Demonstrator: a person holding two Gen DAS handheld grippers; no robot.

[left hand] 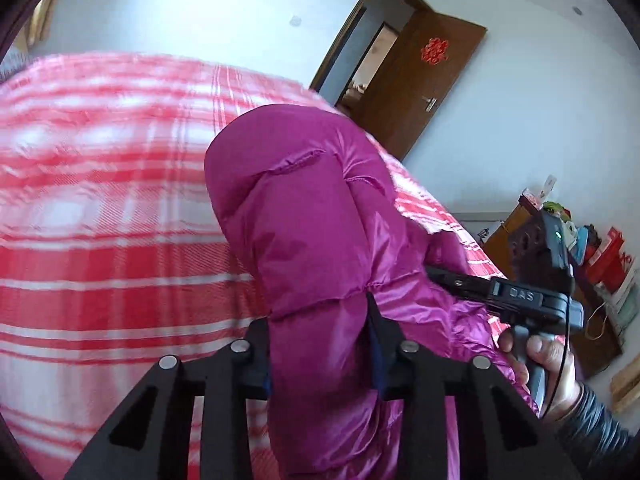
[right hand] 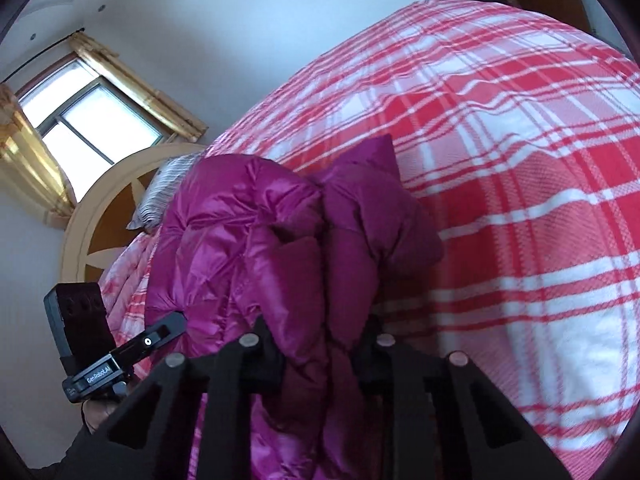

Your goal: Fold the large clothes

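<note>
A magenta puffer jacket (left hand: 304,208) is held up above a bed with a red and white plaid cover (left hand: 100,208). My left gripper (left hand: 320,344) is shut on a bunched fold of the jacket, which bulges up in front of it. My right gripper (right hand: 324,344) is shut on another bunched part of the jacket (right hand: 248,232), which hangs down between its fingers. In the left wrist view the right gripper (left hand: 520,300) shows at the right, in the person's hand. In the right wrist view the left gripper (right hand: 120,356) shows at the lower left.
The plaid bed (right hand: 500,160) fills most of both views. A wooden door (left hand: 416,80) stands open behind it. A cluttered cabinet (left hand: 592,264) is at the right. A curved headboard (right hand: 96,232), a striped pillow (right hand: 168,188) and a curtained window (right hand: 88,120) are at the left.
</note>
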